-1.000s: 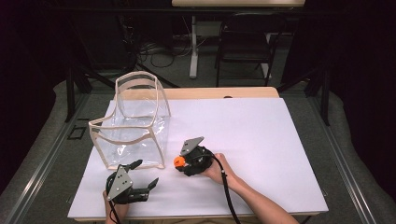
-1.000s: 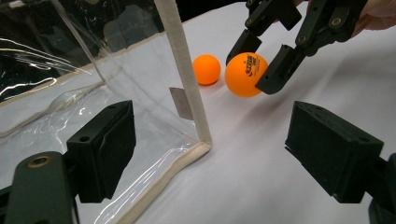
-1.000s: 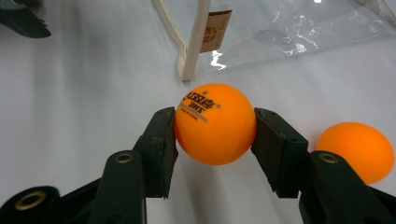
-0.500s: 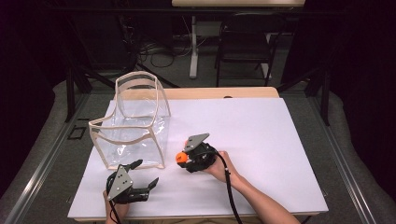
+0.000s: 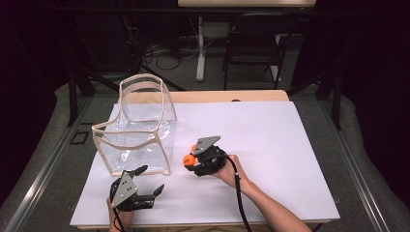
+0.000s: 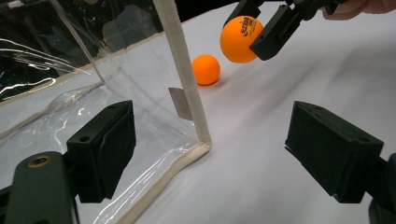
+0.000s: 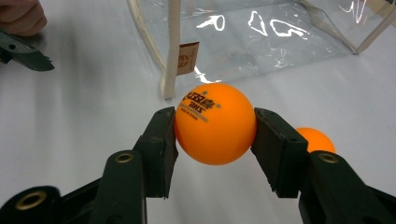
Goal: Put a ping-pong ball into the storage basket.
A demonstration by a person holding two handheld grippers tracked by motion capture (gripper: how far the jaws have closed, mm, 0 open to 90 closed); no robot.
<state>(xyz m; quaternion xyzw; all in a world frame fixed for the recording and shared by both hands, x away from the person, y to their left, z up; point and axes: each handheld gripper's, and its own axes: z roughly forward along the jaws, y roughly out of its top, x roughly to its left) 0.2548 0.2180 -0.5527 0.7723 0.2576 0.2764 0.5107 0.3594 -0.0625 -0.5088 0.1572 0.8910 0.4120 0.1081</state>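
— White table (image 5: 290, 145), dark room behind. What changed?

— Right gripper (image 7: 215, 128) has lifted one orange ball (image 7: 215, 123) off the sheet since a second ago, jaws clamped on it; second ball (image 6: 206, 69) lies beside the clear bag (image 5: 140, 135).

— Room?

— Plenty rightward. Left gripper (image 5: 145, 186) waits wide open, empty, near the table's front edge.

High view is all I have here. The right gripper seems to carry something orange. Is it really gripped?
Observer: Yes. The right gripper is shut on an orange ball, one pad on each side.
Operator: Is there any writing on that ball?
Observer: Yes, dark print on its upper left, too small for your view.
Operator: I see a second orange spot. Is it another ball?
Observer: Yes, a second ball lies on the white table, apart from the clear bag.
Operator: And the left gripper?
Observer: The left gripper is open, with the bag's bottom corner between its jaws, untouched.
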